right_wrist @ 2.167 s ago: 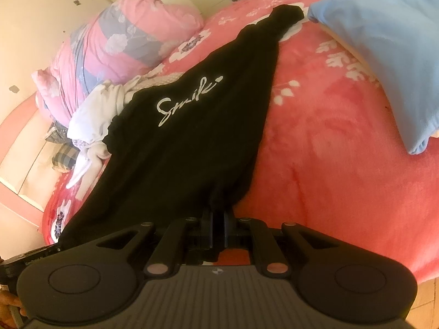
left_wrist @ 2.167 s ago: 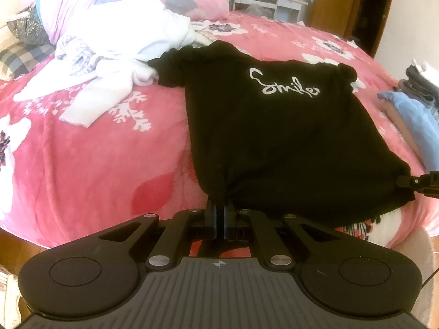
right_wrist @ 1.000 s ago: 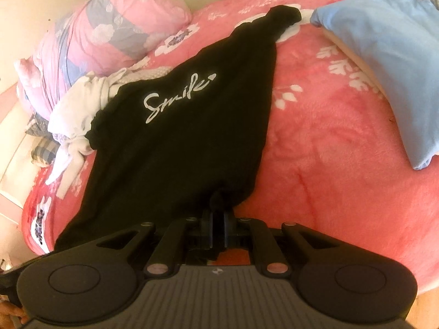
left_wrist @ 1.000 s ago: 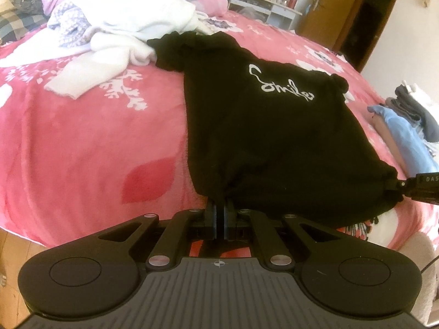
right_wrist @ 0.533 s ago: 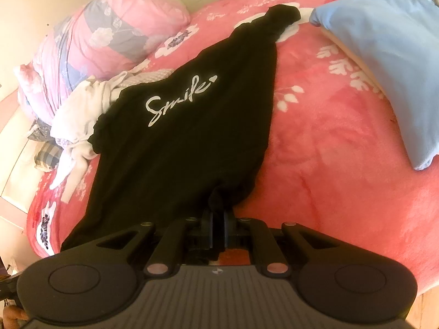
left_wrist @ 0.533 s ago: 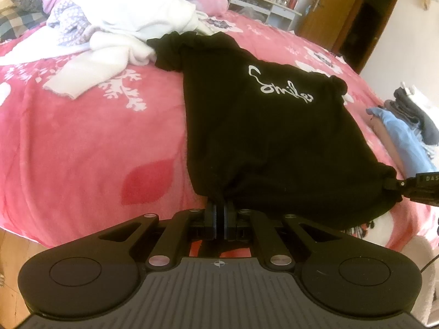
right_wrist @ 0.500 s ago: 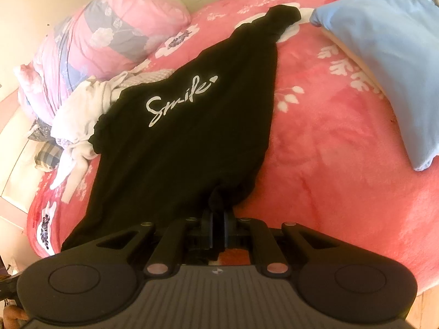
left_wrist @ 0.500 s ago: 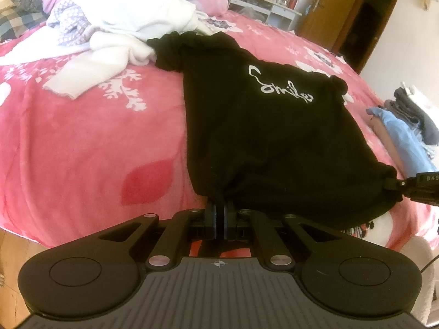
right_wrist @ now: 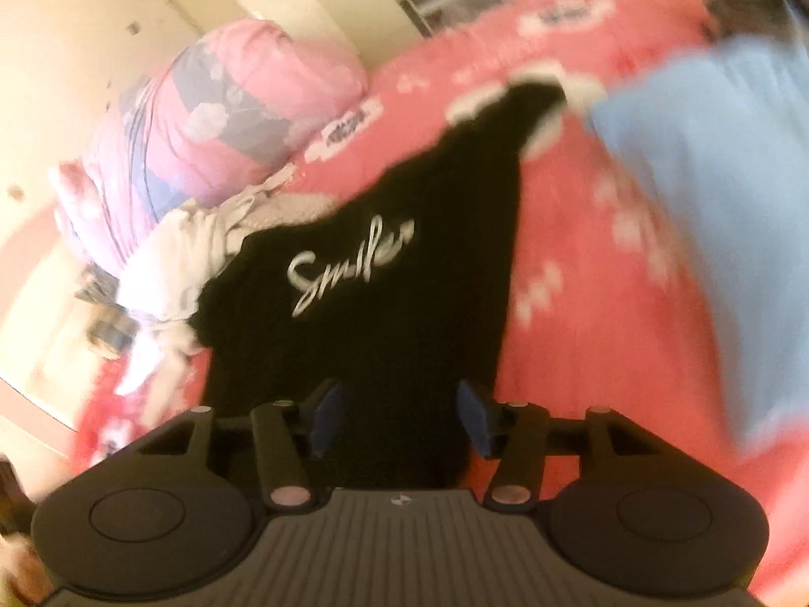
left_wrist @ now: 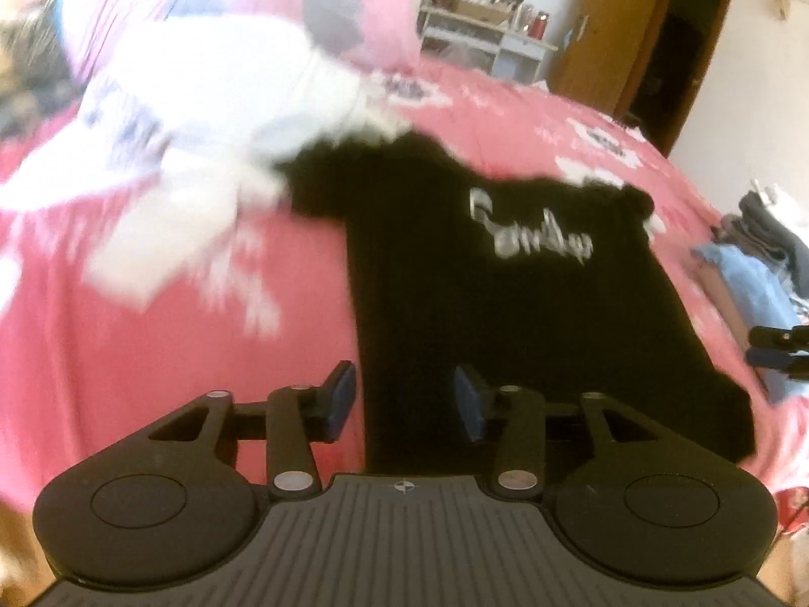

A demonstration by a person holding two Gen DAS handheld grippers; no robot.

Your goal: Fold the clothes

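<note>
A black T-shirt (left_wrist: 505, 313) with white "Smile" lettering lies spread on the red floral bed. It also shows in the right wrist view (right_wrist: 384, 313). My left gripper (left_wrist: 402, 399) is open, its blue-padded jaws apart over the shirt's lower left hem. My right gripper (right_wrist: 399, 417) is open over the shirt's lower right hem. The right gripper's tips show at the right edge of the left wrist view (left_wrist: 778, 349). Both views are motion-blurred.
A pile of white clothes (left_wrist: 202, 116) lies left of the shirt. A pink floral duvet roll (right_wrist: 212, 126) sits behind. A folded light blue garment (right_wrist: 718, 202) lies right of the shirt, with dark clothes (left_wrist: 778, 232) beyond. A white shelf (left_wrist: 485, 45) and a door stand behind.
Both grippers have opened and let go of the shirt's hem. The shirt now lies flat on the bed. Both cameras are moving and have lifted a little.
</note>
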